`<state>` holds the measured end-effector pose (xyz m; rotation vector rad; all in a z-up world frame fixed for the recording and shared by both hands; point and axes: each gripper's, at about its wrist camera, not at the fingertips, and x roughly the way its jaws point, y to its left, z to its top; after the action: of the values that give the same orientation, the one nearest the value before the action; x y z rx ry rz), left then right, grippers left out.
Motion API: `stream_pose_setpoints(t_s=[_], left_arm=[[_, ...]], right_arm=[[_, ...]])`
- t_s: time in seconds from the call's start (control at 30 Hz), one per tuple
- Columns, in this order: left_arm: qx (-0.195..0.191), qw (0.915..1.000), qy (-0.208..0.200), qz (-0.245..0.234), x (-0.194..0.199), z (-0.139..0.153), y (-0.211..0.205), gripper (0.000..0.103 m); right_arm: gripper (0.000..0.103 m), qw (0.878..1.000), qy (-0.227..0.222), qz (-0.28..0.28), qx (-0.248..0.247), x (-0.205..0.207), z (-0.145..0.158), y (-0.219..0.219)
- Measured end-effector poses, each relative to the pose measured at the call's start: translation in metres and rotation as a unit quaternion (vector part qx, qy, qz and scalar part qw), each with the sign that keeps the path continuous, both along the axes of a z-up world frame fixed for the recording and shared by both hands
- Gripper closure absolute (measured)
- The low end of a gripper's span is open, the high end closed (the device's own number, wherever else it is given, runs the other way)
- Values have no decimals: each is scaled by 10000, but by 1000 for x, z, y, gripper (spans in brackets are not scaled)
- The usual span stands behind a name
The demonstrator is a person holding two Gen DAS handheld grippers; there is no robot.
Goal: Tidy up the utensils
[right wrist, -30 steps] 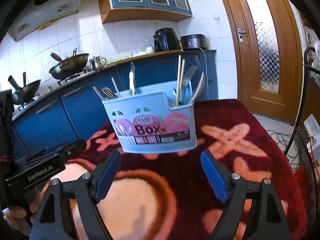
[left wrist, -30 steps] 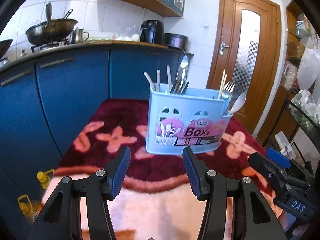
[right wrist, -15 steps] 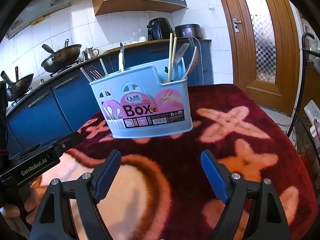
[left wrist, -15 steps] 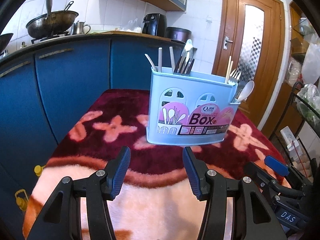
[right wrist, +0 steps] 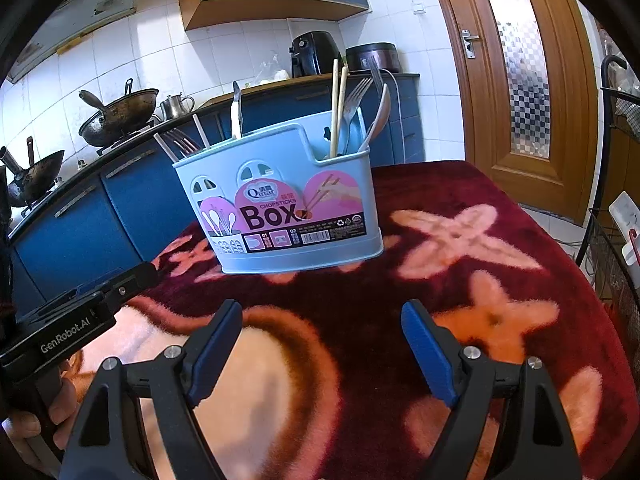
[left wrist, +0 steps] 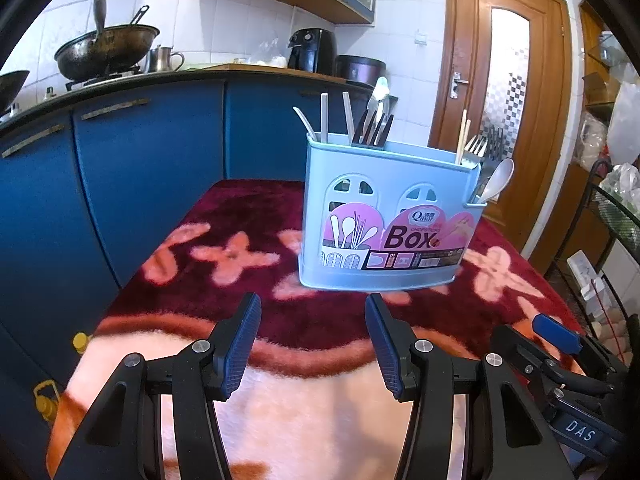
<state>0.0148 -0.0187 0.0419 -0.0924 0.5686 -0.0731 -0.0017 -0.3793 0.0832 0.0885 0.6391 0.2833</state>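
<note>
1. A pale blue utensil box (left wrist: pixel 386 216) stands upright on the desk (left wrist: pixel 248 216), which is covered by a dark red plush cloth with pink flower shapes. A pink label reading "Box" faces both cameras.
2. In the right wrist view the same utensil box (right wrist: pixel 280 204) sits on the far half of the desk, ahead of the fingers and slightly to their left.
3. Its right-hand compartment holds a pair of wooden chopsticks (right wrist: pixel 338 108), a metal fork (right wrist: pixel 356 100) and a pale spoon (right wrist: pixel 380 116), all leaning upward.
4. The longer left section holds a knife (right wrist: pixel 237 114) standing upright near the middle, with white handles and darker cutlery handles (right wrist: pixel 182 145) at the far left end.
5. From the left wrist view a white spoon (left wrist: pixel 496 180) leans out over the box's right end, and dark-handled knives (left wrist: pixel 374 124) rise behind its rear wall.
6. The left gripper (left wrist: pixel 312 336) hovers over the pink near part of the cloth, short of the box; its blue-padded fingers (left wrist: pixel 240 340) are spread wide with nothing between them.
7. The right gripper (right wrist: pixel 320 344) likewise hangs over the cloth, apart from the box, fingers (right wrist: pixel 426 348) wide and empty.
8. Behind the desk run blue cabinets (left wrist: pixel 152 144) with a wok (left wrist: pixel 106 50) on the stove, and a wooden door (right wrist: pixel 524 80) stands at the right.
</note>
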Motion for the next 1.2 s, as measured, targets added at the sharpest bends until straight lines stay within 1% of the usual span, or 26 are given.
stream_pose_setpoints(t_s=[1.2], left_arm=[[18,10000,-22,-4,0,3,-1,47]], right_arm=[[19,10000,10,-8,21,0,0,0]])
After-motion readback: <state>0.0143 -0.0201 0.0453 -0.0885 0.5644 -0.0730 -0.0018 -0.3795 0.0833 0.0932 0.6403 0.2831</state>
